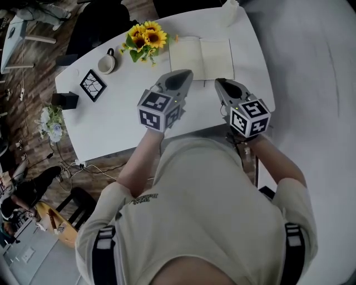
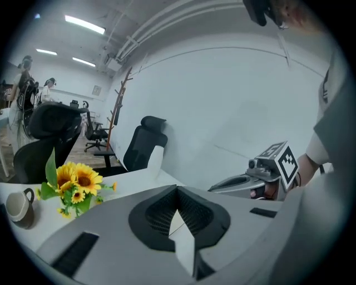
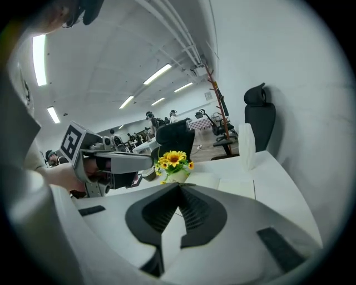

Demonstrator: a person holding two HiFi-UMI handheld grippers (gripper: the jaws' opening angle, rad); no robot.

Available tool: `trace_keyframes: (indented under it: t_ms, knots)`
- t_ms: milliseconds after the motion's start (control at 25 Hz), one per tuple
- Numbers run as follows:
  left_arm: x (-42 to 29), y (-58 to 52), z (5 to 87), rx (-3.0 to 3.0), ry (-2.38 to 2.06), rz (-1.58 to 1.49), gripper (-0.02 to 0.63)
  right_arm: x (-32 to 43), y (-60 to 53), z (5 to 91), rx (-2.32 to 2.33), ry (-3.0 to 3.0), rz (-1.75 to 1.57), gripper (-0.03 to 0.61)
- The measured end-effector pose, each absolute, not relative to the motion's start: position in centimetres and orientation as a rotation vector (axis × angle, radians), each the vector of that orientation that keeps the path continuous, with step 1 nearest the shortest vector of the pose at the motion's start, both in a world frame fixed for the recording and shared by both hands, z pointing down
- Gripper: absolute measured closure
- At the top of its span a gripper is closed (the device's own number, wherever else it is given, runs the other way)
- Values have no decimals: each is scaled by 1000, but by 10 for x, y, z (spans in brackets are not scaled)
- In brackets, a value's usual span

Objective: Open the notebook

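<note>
Head view, nearest first: the person [image 1: 211,211], in a pale shirt with dark shoulder straps, is holding both tools side by side over the near edge of the white table [image 1: 117,122]. The left gripper [image 1: 186,73] and the right gripper [image 1: 218,82] are both pointing toward the far side of the table, well apart from each other and touching nothing.

Left gripper view: the jaws of the left gripper [image 2: 178,189] are meeting at the tip with nothing between them. The other tool is showing at the right of this view, its marker cube facing the camera.

Right gripper view: the jaws of the right gripper [image 3: 179,185] are pressing together, likewise empty.

Beyond the tips, the notebook [image 1: 201,57] is lying flat on the table and already open, two blank pale pages facing up. It is not in contact with either tool. The right gripper view is showing the same pages [image 3: 233,186] just past its jaws.

Just beside the notebook's left edge, a bunch of sunflowers [image 1: 146,39] is standing. Further left, a mug [image 1: 107,62] and a dark framed card [image 1: 93,84] are sitting on the table. At the far end, a white container [image 1: 229,11] is standing upright.
</note>
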State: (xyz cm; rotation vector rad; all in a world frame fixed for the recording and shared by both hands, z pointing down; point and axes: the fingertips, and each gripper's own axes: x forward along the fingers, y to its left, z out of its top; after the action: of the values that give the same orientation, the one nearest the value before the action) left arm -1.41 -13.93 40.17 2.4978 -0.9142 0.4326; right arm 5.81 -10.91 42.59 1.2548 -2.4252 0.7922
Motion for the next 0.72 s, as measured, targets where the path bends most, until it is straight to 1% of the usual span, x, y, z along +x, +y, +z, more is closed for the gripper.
trace_keyframes:
  t_ms: [160, 320, 480, 720]
  knots:
    - [-5, -129, 372, 2586, -915, 392, 606, 56, -93, 397, 1257, -2488, 668, 574]
    - [4, -116, 345, 2679, -883, 290, 606, 51, -85, 374, 1257, -2541, 568, 575]
    - [10, -103, 328, 2743, -905, 218, 606, 54, -80, 357, 1286, -2572, 529, 575]
    - [11, -90, 315, 2800, -980, 144, 606, 58, -74, 336, 1344, -2620, 358, 575]
